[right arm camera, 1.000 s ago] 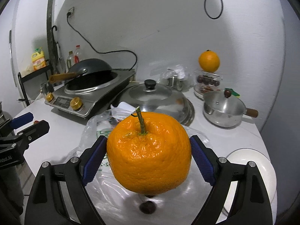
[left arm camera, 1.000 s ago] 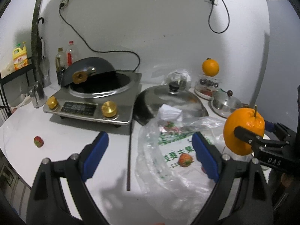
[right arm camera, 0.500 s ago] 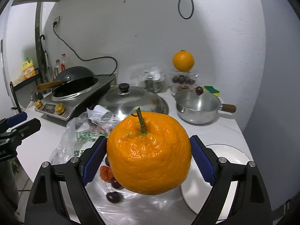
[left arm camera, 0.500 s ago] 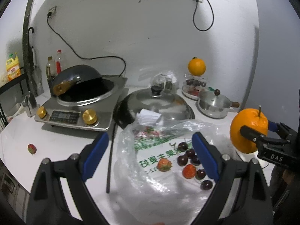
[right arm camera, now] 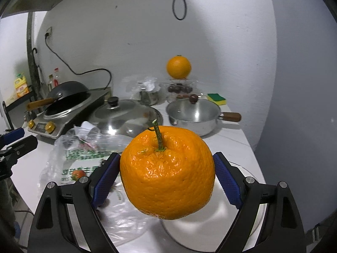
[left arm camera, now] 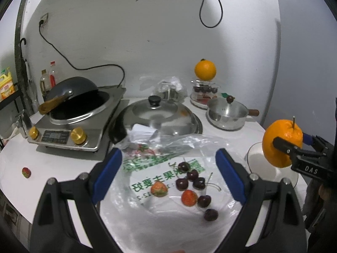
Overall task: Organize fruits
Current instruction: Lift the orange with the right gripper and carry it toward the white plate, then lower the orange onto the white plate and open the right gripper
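My right gripper (right arm camera: 166, 175) is shut on a large orange (right arm camera: 167, 172) with a short stem, held in the air above a white plate (right arm camera: 242, 217). From the left wrist view the same orange (left arm camera: 281, 142) hangs over the plate (left arm camera: 256, 158) at the right. My left gripper (left arm camera: 168, 172) is open, hovering over a clear plastic bag (left arm camera: 147, 168) on which lie several dark cherries (left arm camera: 192, 175) and two strawberries (left arm camera: 189, 197). One more strawberry (left arm camera: 26, 172) lies alone at the far left. A second orange (left arm camera: 205, 70) sits atop a clear fruit container (left arm camera: 203, 94) by the wall.
An induction cooker with a black wok (left arm camera: 73, 103) stands at the back left. A big steel lid (left arm camera: 160, 116) and a lidded steel pot (left arm camera: 227, 112) sit behind the bag. A sponge (right arm camera: 216, 99) lies by the wall. The table edge curves close below.
Both grippers have risen and pulled back. The right gripper carried the orange rightward from over the bag to over the white plate. The cherries on the bag came into the left view.
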Tool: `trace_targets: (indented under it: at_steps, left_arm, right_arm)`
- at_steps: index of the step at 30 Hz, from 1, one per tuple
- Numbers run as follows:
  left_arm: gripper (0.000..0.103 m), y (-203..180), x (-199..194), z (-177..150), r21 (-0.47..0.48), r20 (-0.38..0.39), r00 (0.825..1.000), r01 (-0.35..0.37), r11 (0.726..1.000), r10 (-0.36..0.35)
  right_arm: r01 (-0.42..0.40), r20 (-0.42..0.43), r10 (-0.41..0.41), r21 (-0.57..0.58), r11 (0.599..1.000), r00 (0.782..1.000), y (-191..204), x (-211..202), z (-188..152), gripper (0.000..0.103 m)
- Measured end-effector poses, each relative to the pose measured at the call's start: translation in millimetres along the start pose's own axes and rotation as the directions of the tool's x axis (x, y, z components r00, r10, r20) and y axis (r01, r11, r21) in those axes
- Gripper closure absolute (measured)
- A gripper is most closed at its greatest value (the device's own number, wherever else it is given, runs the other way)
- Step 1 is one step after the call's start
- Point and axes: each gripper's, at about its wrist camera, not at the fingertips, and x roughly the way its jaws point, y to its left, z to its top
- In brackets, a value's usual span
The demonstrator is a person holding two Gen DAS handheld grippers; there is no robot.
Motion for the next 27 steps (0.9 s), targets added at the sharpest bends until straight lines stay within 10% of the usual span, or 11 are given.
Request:
trace_targets:
  at_steps: [27]
  left_arm:
    - [0.011,-37,69,1,0.039,-0.091,0.996,0.006,0.999,-0.002]
  right_arm:
    - [0.047,-0.104,-0.040,0.061,0.997,0.994,-64,62,-17,0.013]
